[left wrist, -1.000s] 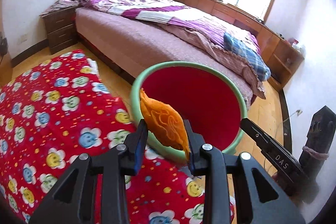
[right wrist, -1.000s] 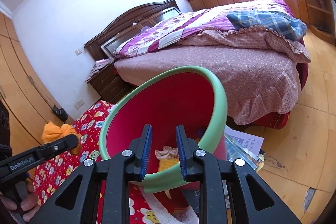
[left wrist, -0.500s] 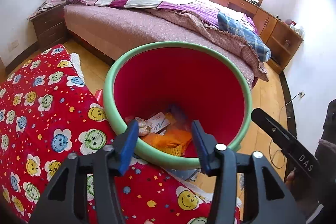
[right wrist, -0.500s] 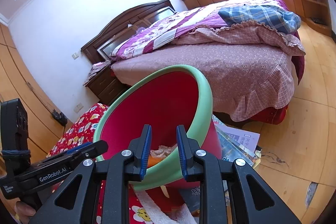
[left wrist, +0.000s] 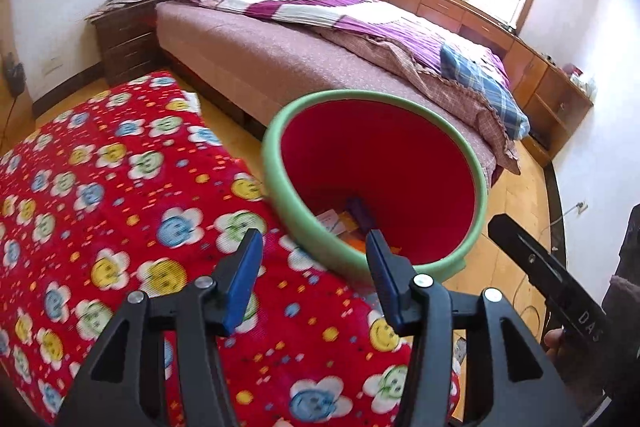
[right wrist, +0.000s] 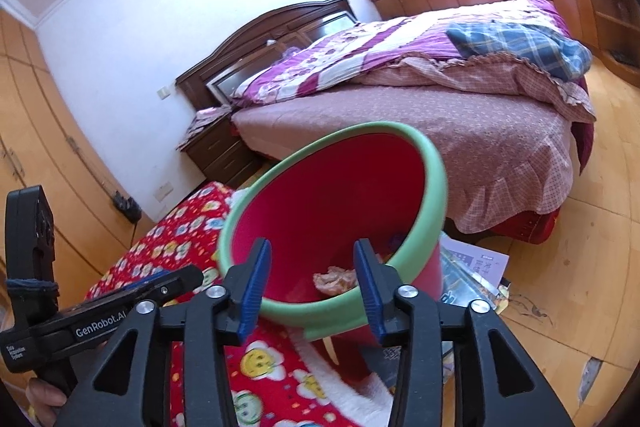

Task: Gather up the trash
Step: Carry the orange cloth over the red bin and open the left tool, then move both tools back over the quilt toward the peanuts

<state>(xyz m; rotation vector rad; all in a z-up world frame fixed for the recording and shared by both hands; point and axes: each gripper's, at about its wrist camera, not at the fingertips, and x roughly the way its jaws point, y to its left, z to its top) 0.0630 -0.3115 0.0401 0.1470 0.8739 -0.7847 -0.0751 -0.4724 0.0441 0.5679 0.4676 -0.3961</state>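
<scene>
A red bin with a green rim (left wrist: pixel 296 219) stands tilted at the edge of the red flowered blanket (left wrist: pixel 100 187); it also shows in the right wrist view (right wrist: pixel 434 187). Trash lies in its bottom: orange and paper scraps (left wrist: pixel 340 223) and a pale crumpled piece (right wrist: pixel 336 277). My left gripper (left wrist: pixel 312 267) is open and empty, just short of the bin's near rim. My right gripper (right wrist: pixel 312 275) is open and empty, its fingers either side of the near rim. Each gripper shows in the other's view.
A large bed (left wrist: pixel 304 51) with purple bedding stands behind the bin. A dark nightstand (left wrist: pixel 124 39) is at its head. Papers and magazines (right wrist: pixel 468 275) lie on the wooden floor by the bin. Wooden cabinets (left wrist: pixel 552 95) line the window wall.
My left gripper opened and let the orange peel drop into the bin, then drew back a little. My right gripper opened wide from nearly shut.
</scene>
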